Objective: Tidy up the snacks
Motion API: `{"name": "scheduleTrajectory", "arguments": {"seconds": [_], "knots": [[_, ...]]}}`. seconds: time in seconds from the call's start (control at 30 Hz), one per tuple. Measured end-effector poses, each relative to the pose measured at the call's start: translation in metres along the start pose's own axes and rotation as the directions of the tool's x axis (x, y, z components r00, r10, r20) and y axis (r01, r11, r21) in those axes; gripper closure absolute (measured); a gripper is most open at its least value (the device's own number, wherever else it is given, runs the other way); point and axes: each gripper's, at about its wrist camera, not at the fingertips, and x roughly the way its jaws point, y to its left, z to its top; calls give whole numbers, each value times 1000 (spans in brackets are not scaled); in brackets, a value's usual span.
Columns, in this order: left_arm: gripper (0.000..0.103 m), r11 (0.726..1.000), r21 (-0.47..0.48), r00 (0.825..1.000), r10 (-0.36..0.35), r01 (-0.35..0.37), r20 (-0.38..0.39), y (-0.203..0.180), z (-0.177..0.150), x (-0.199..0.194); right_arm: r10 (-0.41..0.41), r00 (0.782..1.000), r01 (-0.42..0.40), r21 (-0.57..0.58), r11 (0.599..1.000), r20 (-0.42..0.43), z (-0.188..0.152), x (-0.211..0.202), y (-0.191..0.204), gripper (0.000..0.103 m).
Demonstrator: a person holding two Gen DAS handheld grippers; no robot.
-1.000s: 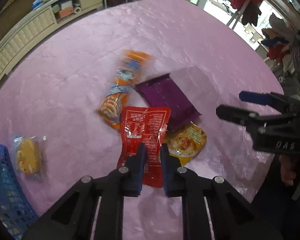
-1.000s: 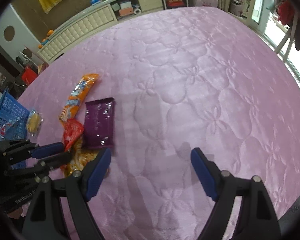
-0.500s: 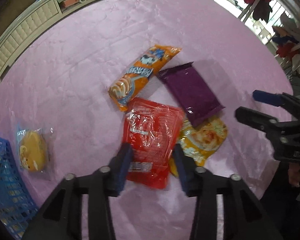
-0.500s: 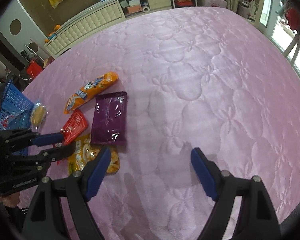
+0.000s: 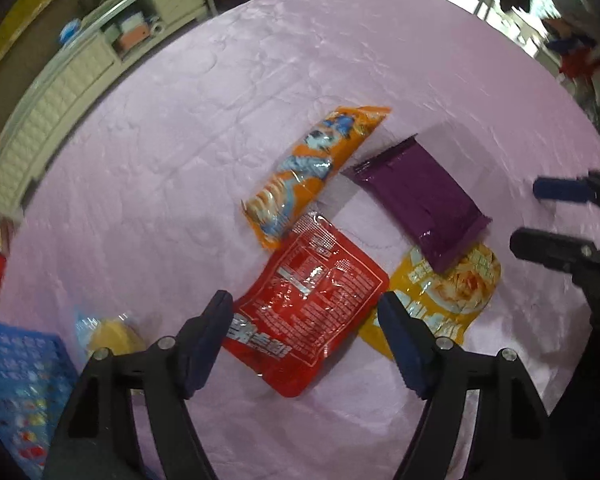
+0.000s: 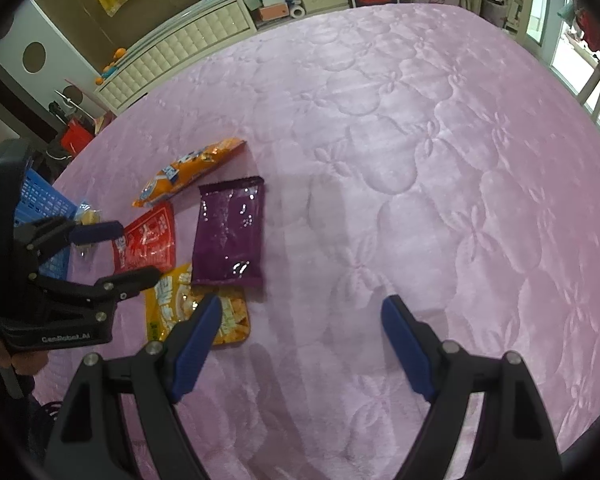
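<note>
Four flat snack packets lie clustered on the quilted pink cover [image 5: 180,152]. Leftmost, the blue mesh basket [image 5: 16,380] is cut off; beside it a blurred clear-wrapped yellow cake [image 5: 108,336] hides partly behind the left gripper [image 5: 306,320], whose jaws are opening above the glossy red foil pouch [image 5: 312,308] without touching it. The orange wafer packet [image 5: 312,168] and purple foil packet [image 5: 420,196] follow, the purple overlapping the yellow noodle-snack packet [image 5: 452,296]. The right gripper [image 6: 300,318] hangs wide, empty.

Five snack packets are lying on the pink quilted bed [image 6: 420,128]: one orange packet [image 5: 316,168], one purple packet [image 5: 418,196], one red packet [image 5: 312,304], one yellow packet [image 5: 448,300] partly tucked under the purple one, and one clear-wrapped round yellow cake [image 5: 108,338]. One blue basket [image 5: 16,384] is sitting at the edge beside the cake. Two tools are showing: the left tool [image 5: 306,340] and the right tool [image 6: 300,340].
</note>
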Motion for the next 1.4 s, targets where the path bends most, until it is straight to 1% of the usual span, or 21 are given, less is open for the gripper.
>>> {"name": "scheduleTrajectory", "arguments": {"seconds": [0.13,0.17,0.2,0.3,0.37,0.43,0.5,0.67,0.73,0.77,0.8,0.83,0.87,0.97,1.0,1.07,1.1,1.23,1.3,1.4], "knots": [[30,999,47,997,-3,7,-76,1,10,8,19,1000,-19,-10,1000,3,0,0,5,18],[30,998,59,996,3,2,-85,0,13,11,21,1000,-21,-13,1000,2,0,0,6,18],[28,998,69,996,3,3,-90,-3,16,14,23,1000,-23,-17,1000,0,1,1,7,18],[25,995,97,997,12,-5,-79,-17,30,19,32,999,-32,-23,999,-6,1,3,9,18],[25,996,89,997,-13,19,-74,-22,38,23,31,999,-31,-26,999,-9,1,4,10,18],[25,997,52,996,-53,57,-74,-18,42,26,33,999,-33,-24,999,-8,2,5,10,18],[25,995,18,992,-101,103,-71,-13,38,29,35,999,-36,-21,999,-5,3,5,8,18],[25,994,29,993,-108,109,-50,-19,30,29,30,1000,-30,-8,1000,-5,4,6,3,18],[25,995,10,994,-102,103,-43,-18,25,28,21,1000,-22,-3,1000,-10,8,8,2,18],[30,995,4,994,-100,101,-38,-20,22,26,17,1000,-17,-4,1000,-17,10,10,3,18],[40,995,4,994,-102,102,-33,-24,17,23,12,1000,-13,-12,1000,-20,13,11,5,18],[45,995,0,994,-103,103,-30,-28,13,18,4,1000,-4,-31,1000,-22,16,12,9,18],[49,995,-6,995,-100,100,-28,-30,-4,13,0,1000,-1,-45,999,-28,19,14,12,18],[52,995,-27,995,-100,100,-14,-28,-12,10,-38,998,34,-87,996,-46,28,23,22,18],[54,994,-41,995,-98,97,-8,-28,-15,9,-59,997,54,-104,993,-50,32,26,26,18],[59,994,-71,996,-88,88,6,-21,-26,0,-75,996,67,-126,990,-57,38,32,35,18],[63,992,-85,996,-91,92,14,-17,-34,0,-81,995,72,-136,988,-61,42,34,40,18],[66,987,-124,995,-100,101,21,-10,-46,-2,-92,992,75,-176,981,-89,53,45,55,18],[67,987,-132,995,-93,95,20,-10,-49,-3,-116,989,98,-187,978,-92,57,49,60,18],[67,982,-161,995,-99,101,22,-12,-48,-4,-134,986,112,-203,973,-98,61,55,66,27]]}}
